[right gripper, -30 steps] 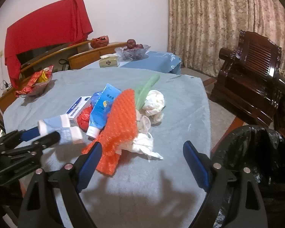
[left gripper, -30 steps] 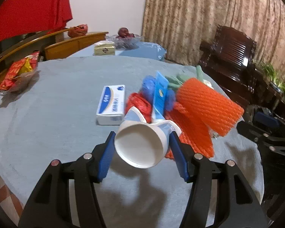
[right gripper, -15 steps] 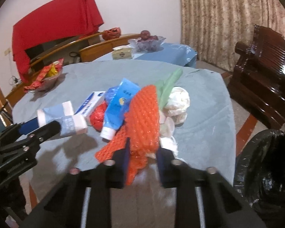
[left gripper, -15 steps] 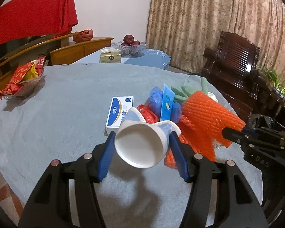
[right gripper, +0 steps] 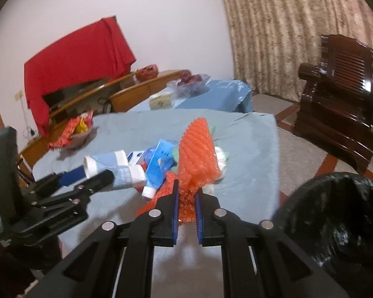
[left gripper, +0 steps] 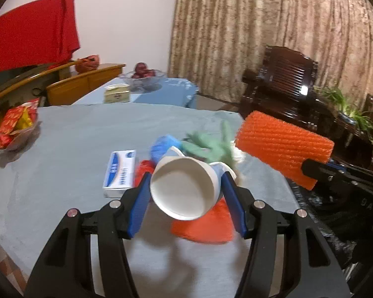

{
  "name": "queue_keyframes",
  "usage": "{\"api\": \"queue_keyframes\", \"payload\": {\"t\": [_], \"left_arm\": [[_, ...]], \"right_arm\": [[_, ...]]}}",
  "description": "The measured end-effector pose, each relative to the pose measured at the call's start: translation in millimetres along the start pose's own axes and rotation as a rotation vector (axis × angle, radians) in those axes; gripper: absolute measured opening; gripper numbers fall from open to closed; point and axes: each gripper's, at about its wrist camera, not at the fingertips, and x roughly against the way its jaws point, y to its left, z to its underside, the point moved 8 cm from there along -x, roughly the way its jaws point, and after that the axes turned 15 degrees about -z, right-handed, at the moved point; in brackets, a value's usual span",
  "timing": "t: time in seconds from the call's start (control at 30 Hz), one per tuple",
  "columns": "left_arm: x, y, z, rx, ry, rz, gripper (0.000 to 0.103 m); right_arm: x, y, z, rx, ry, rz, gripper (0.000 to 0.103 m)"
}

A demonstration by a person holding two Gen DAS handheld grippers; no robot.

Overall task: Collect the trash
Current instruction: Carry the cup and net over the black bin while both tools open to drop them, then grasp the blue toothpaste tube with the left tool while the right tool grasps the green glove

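Dim, warm indoor light from overhead. Soft dark shadow on the grey worktop [left gripper: 62,154] just below the left tool [left gripper: 186,188] and its paper cup [left gripper: 184,188]. Small white glare on the dark wooden armchair [left gripper: 286,87]. Motion blur over the green glove [left gripper: 209,144] and the blue tube [right gripper: 160,164]; grain throughout. Strong fisheye bending, black corners, curtain [right gripper: 298,24] folds curved. Black trash bag [right gripper: 335,213] murky, detail lost.
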Motion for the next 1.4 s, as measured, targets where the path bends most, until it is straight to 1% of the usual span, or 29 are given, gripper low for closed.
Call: {"api": "queue_keyframes", "payload": {"t": [0.1,0.2,0.3,0.43,0.7,0.83,0.87,0.9,0.93,0.97,1.0,1.03,1.07,1.13,1.17,1.23,1.27,1.3,1.4], "left_arm": [[7,-26,-3,-0.024,-0.015,0.039,0.055],[12,-52,-5,-0.043,-0.021,0.083,0.055],[18,-92,-6,-0.072,-0.03,0.147,0.055],[20,-140,-1,-0.111,-0.023,0.226,0.055],[13,-234,15,-0.195,0.003,0.36,0.055],[7,-266,27,-0.219,0.032,0.406,0.055],[5,-270,29,-0.225,0.037,0.412,0.057],[3,-273,31,-0.231,0.043,0.415,0.057],[2,-277,33,-0.234,0.049,0.425,0.062],[0,-279,35,-0.237,0.055,0.432,0.073],[0,-280,35,-0.234,0.054,0.434,0.077],[-2,-276,36,-0.232,0.054,0.433,0.079],[-3,-274,37,-0.23,0.056,0.431,0.08],[-4,-267,36,-0.223,0.058,0.419,0.083],[-3,-259,35,-0.215,0.054,0.412,0.085],[-5,-243,28,-0.203,0.036,0.383,0.088],[-5,-233,23,-0.197,0.02,0.358,0.091],[-5,-223,18,-0.191,0.006,0.333,0.091],[-8,-194,9,-0.177,-0.012,0.27,0.093]], "right_arm": [[24,-14,0,-0.011,-0.016,0.055,0.011],[49,-34,6,-0.026,-0.019,0.132,0.011],[70,-57,16,-0.048,-0.015,0.201,0.011],[100,-92,32,-0.099,-0.017,0.288,0.011],[144,-150,64,-0.181,-0.012,0.414,0.011],[157,-173,81,-0.22,-0.003,0.465,0.013],[161,-176,86,-0.225,-0.002,0.473,0.016],[164,-181,89,-0.232,0.001,0.485,0.025],[164,-182,90,-0.237,0.002,0.492,0.035],[166,-185,92,-0.245,-0.001,0.502,0.039],[168,-187,94,-0.251,-0.005,0.51,0.046],[169,-187,94,-0.253,-0.006,0.514,0.052],[170,-189,94,-0.252,-0.008,0.521,0.056],[172,-189,94,-0.245,-0.02,0.53,0.073],[171,-186,92,-0.241,-0.025,0.532,0.077],[170,-182,87,-0.228,-0.036,0.537,0.093],[168,-179,83,-0.216,-0.044,0.539,0.096],[165,-175,80,-0.204,-0.049,0.539,0.097],[152,-164,68,-0.173,-0.049,0.503,0.097]]}}
